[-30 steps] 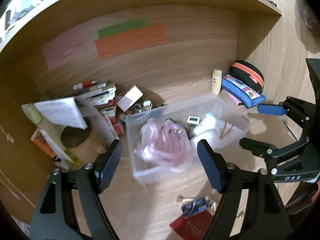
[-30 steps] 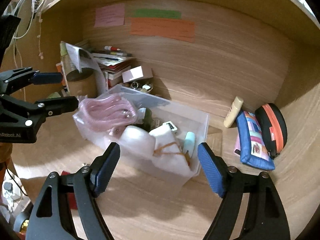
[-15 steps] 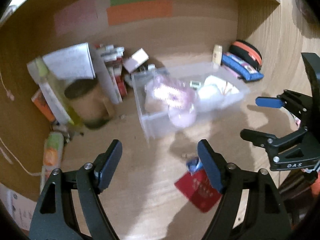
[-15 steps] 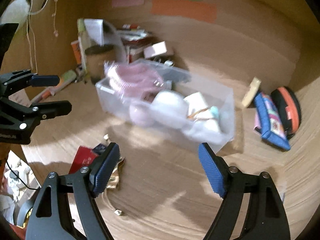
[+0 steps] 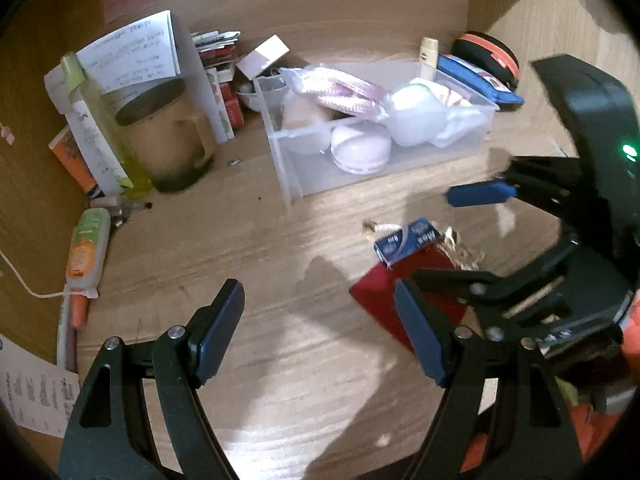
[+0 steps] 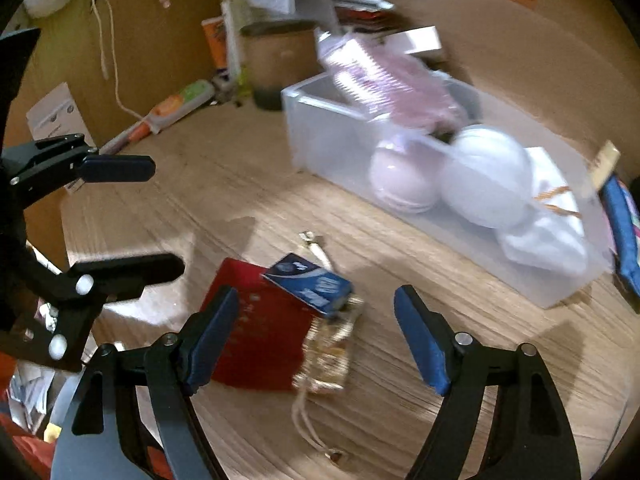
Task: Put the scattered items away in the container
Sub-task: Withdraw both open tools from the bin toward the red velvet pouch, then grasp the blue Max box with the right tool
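Observation:
A clear plastic container (image 5: 384,152) (image 6: 332,140) stands on the wooden desk, holding a pink bag, white round things and white cloth. In front of it a red booklet (image 5: 380,300) (image 6: 260,332) lies flat, with a blue packet (image 5: 404,240) (image 6: 308,280) and a gold pouch (image 6: 328,348) on top. My right gripper (image 6: 316,328) hovers over this pile. Its jaws are closing, the pile lies between them, and the pads touch nothing. My left gripper (image 5: 320,332) is open over bare desk, just left of the booklet.
A brown mug (image 5: 168,136), papers and small boxes crowd the back left. An orange-green tube (image 5: 86,248) and a white cable (image 5: 24,284) lie along the left edge. A blue pencil case (image 5: 476,80) and a black-orange case (image 5: 488,48) sit behind the container on the right.
Both grippers have sunk and tipped downward, away from the container toward the front of the desk. The booklet pile now lies between the right fingers.

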Demonstrator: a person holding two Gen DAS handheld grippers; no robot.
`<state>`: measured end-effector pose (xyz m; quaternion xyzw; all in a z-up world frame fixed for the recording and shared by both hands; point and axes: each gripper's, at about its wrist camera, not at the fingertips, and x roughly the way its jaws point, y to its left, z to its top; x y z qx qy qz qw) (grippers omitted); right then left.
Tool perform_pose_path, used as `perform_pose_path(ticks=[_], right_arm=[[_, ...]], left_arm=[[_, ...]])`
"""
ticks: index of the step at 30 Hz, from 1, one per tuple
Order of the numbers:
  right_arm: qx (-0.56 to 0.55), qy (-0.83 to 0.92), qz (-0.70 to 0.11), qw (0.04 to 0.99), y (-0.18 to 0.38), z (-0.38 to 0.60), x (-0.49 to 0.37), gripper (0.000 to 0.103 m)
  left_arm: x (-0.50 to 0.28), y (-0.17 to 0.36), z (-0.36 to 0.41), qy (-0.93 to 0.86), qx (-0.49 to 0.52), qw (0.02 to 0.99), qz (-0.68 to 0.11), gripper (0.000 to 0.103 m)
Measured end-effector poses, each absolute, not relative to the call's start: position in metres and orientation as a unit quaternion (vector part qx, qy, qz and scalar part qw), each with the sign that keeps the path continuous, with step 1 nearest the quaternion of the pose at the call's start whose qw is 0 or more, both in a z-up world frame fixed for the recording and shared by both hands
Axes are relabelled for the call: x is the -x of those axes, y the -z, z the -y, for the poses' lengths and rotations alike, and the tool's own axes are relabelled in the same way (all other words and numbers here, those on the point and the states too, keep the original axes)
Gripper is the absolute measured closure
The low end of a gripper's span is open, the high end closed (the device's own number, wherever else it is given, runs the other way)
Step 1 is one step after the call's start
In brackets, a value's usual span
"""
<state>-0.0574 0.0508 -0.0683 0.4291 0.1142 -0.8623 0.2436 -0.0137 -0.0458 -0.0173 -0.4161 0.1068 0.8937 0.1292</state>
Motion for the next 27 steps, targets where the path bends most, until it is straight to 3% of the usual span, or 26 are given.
perform_pose_path(ticks=[1, 5, 9, 25, 27], right_arm=[[-0.433, 0.861, -0.115, 0.242, 0.071, -0.048, 0.059, 0.029], [-0.454, 0.851, -0.105, 0.241, 0.081, -0.043, 0.069, 0.057], [-0.451, 0.854, -0.091, 0.243, 0.08, -0.046, 0.07, 0.071], [-0.421, 0.88, -0.067, 0.21, 0.055, -0.099, 0.052, 0.075], [-0.423, 0.881, -0.063, 0.204, 0.056, -0.101, 0.052, 0.075]], left_arm=[[0.011, 0.018, 0.045, -0.893, 0.416, 0.13, -0.111, 0.025], [0.005, 0.024, 0.044, -0.889, 0.42, 0.138, -0.121, 0.025], [0.006, 0.031, 0.039, -0.882, 0.43, 0.152, -0.123, 0.025], [0.031, 0.053, -0.011, -0.85, 0.458, 0.216, -0.143, 0.025], [0.035, 0.054, -0.015, -0.851, 0.456, 0.214, -0.148, 0.018]])
